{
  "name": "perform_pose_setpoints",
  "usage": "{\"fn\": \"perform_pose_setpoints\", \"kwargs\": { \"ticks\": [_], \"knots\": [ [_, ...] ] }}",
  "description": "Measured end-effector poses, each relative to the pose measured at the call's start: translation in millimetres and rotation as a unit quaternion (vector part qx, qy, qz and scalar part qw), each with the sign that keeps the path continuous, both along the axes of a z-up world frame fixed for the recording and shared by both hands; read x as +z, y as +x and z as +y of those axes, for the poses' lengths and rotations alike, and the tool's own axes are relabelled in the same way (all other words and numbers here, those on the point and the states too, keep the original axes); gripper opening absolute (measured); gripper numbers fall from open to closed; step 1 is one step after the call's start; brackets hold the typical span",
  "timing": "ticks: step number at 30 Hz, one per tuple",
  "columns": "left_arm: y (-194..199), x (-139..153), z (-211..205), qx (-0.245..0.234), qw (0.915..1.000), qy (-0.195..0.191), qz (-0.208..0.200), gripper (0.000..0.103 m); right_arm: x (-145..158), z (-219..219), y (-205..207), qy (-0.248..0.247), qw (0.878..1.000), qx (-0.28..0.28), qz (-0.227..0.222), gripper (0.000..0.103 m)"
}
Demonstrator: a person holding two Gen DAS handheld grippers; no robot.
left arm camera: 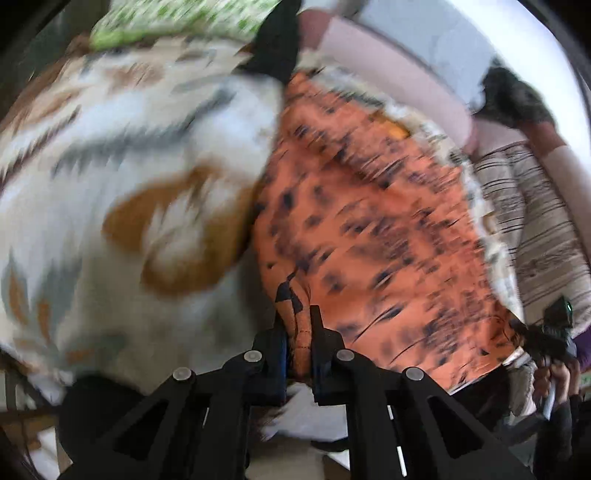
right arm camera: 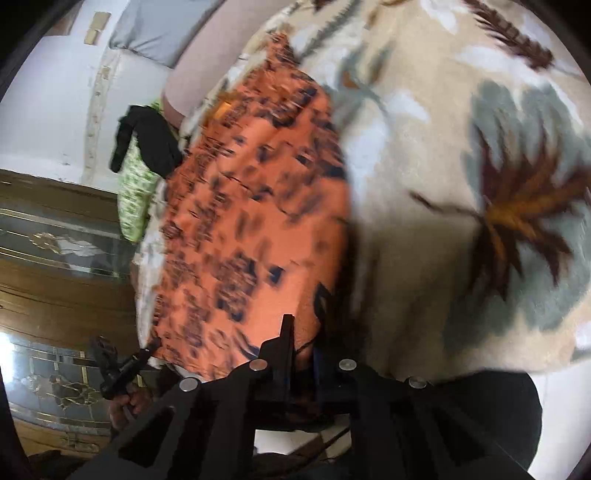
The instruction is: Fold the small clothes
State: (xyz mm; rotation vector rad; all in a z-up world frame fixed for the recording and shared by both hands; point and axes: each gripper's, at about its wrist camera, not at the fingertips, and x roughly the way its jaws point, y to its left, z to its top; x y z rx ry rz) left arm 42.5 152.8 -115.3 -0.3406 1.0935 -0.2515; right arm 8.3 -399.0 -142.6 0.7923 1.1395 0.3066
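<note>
An orange garment with dark spots point(left arm camera: 369, 221) lies spread over a patterned blanket. In the left wrist view my left gripper point(left arm camera: 297, 323) is shut on the garment's near edge, a pinch of orange cloth bunched between its fingers. At the far right of that view the right gripper point(left arm camera: 526, 332), held by a hand, grips the other near corner. In the right wrist view the orange garment point(right arm camera: 251, 221) stretches away, and my right gripper point(right arm camera: 303, 347) is shut on its near edge. The left gripper point(right arm camera: 149, 349) holds the opposite corner at lower left. Both views are blurred.
The cream blanket with brown and grey leaves point(left arm camera: 129, 166) point(right arm camera: 443, 147) covers the surface. A green patterned cloth point(left arm camera: 177, 18) point(right arm camera: 135, 192) and a black cloth point(left arm camera: 275, 48) point(right arm camera: 147, 140) lie at the far end. Striped fabric point(left arm camera: 535, 221) lies right. A dark glass-fronted cabinet point(right arm camera: 55, 240) stands beyond.
</note>
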Motion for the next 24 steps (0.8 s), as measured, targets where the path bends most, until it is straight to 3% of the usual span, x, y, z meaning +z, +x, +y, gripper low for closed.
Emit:
{"fn": "perform_pose_setpoints", "kwargs": {
  "ticks": [5,7,8,9,10,11,12,13,14,16,21,24],
  "knots": [
    [84.1,78.2,-5.3,-0.015,0.9943,-0.045,-0.096,0.009,65.9,-16.2,88.8,0.056,0.993,-0.010,-0.104,0.008],
    [139.4,99.6,-0.1,0.020,0.9885,-0.057,-0.138,0.012,90.1,-26.6,144.9,0.065,0.987,-0.021,-0.144,0.008],
    [159.3,102.4,0.8,0.036,0.9859,-0.057,-0.153,0.021,95.1,-29.4,164.7,0.066,0.986,-0.025,-0.152,0.008],
    [197.0,95.4,0.2,0.050,0.9846,-0.048,-0.161,0.052,95.5,-34.6,191.2,0.077,0.984,-0.038,-0.157,0.010],
    [220.5,86.4,-1.7,0.056,0.9860,-0.037,-0.153,0.073,90.2,-40.2,216.1,0.085,0.983,-0.050,-0.158,0.016],
    [246.8,72.3,-1.8,0.073,0.9872,-0.009,-0.142,0.092,81.1,-44.1,241.9,0.078,0.984,-0.052,-0.152,0.040],
    [270.8,51.8,1.2,0.104,0.9850,0.035,-0.133,0.092,73.0,-47.7,256.4,0.052,0.986,-0.066,-0.142,0.064],
    [279.7,36.3,7.2,0.132,0.9835,0.058,-0.109,0.092,64.3,-49.5,263.8,0.016,0.987,-0.097,-0.130,0.098],
    [280.2,26.1,12.1,0.146,0.9836,0.056,-0.090,0.091,55.0,-50.9,262.3,-0.008,0.984,-0.123,-0.126,0.098],
    [267.1,7.8,21.0,0.140,0.9874,0.000,-0.074,0.091,39.7,-47.2,252.7,0.002,0.987,-0.107,-0.117,0.098],
    [217.3,-15.4,-7.1,0.044,0.9950,0.044,-0.078,0.092,10.2,-31.5,223.5,-0.140,0.987,-0.024,-0.079,0.098],
    [223.1,-44.7,-38.6,-0.023,0.9968,0.072,-0.026,0.092,-2.8,-16.7,234.4,-0.126,0.990,0.014,-0.055,0.093]
  ]
}}
